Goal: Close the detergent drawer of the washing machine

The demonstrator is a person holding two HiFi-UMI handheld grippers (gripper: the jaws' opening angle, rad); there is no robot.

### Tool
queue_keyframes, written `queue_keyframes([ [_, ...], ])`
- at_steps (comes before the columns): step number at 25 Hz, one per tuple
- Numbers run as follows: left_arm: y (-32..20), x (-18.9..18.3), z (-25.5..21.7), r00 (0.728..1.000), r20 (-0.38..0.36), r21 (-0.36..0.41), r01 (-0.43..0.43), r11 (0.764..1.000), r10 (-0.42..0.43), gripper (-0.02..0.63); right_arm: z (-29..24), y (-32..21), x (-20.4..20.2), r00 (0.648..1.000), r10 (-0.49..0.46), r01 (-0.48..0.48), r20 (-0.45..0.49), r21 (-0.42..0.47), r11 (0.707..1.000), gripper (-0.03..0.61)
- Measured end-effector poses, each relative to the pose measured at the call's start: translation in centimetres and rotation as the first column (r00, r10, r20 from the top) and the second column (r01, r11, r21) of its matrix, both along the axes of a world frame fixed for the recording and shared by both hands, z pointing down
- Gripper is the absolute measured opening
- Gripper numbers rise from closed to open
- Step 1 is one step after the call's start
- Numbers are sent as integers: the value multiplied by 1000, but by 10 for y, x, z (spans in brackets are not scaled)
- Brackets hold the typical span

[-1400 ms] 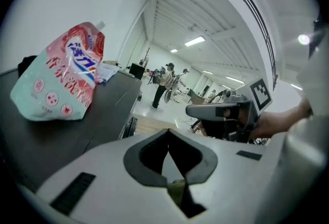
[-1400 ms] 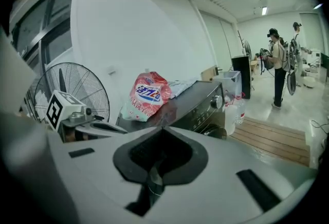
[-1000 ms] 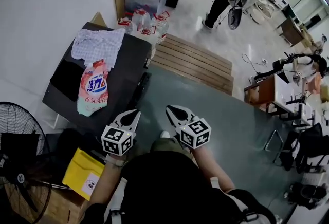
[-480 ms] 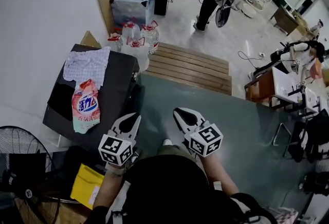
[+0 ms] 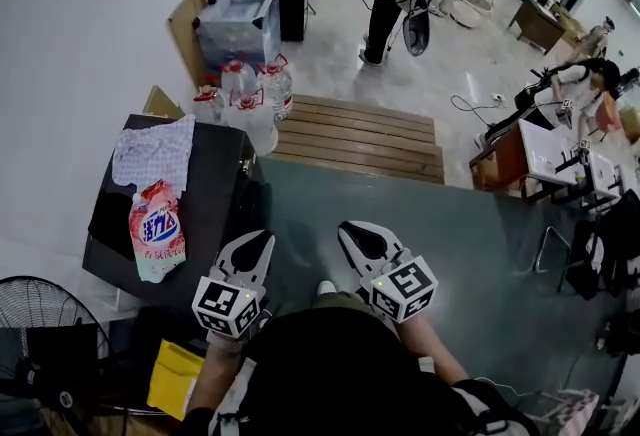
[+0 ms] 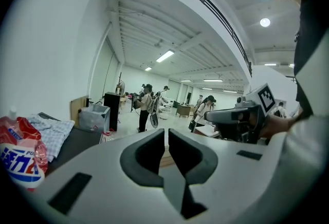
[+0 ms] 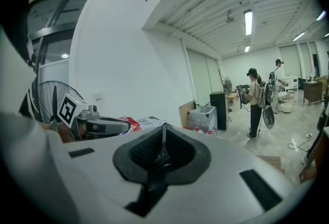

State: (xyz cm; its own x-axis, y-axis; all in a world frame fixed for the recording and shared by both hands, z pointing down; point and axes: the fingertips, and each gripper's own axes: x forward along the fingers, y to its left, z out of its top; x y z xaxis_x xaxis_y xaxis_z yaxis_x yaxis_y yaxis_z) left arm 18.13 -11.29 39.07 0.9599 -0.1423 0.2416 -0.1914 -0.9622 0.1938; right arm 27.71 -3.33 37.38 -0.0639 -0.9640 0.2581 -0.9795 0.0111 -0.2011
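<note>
grey floor (image 5: 470, 254) flanks the washing machine (image 5: 212, 204), its dark top stretching away.

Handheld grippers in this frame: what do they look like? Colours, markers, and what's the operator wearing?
The left gripper and right gripper are both white plastic shells with pointed jaws, lined inside with dark grey pads. Each carries a white cube printed with black square markers. The person wears a black top.

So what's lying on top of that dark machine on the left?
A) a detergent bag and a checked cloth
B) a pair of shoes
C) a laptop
A: a pink detergent bag and a checked cloth lie on the dark machine.
</note>
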Motion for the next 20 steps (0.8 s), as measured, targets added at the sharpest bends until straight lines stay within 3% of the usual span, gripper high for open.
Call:
queue_keyframes([
  [9, 13, 16, -1, 998, -13, -8, -60, 998, 60, 12, 2, 15, 8, 997, 45, -46, 62, 18, 999, 18],
  [20, 18, 17, 0, 996, -10, -7, -86, 996, 86, 12, 11, 25, 4, 995, 71, -70, 70, -11, 997, 18],
])
